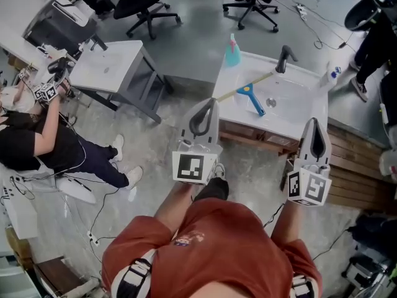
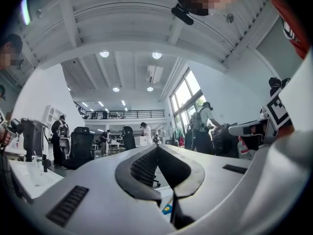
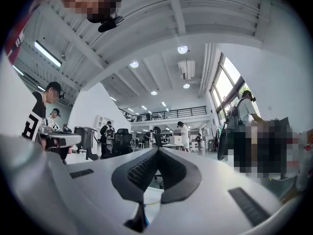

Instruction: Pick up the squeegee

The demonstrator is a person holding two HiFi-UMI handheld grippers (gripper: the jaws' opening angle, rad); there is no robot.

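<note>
Head view: a white sink counter (image 1: 291,126) stands ahead of the person. In its basin (image 1: 288,95) lies the squeegee (image 1: 253,99), blue handle pointing toward the drain, long pale bar reaching to the counter's left edge. A teal bottle (image 1: 232,53) stands at the back left corner, a black faucet (image 1: 285,59) behind the basin, and a white bottle (image 1: 332,74) at the back right. The left hand-held gripper (image 1: 209,107) and the right hand-held gripper (image 1: 313,126) are both short of the counter's near edge, apart from the squeegee.

Left gripper view: the left hand-held gripper's (image 2: 157,148) jaws are pressed together with nothing between them.

Right gripper view: the right hand-held gripper's (image 3: 157,151) jaws meet at the tips, empty.
</note>
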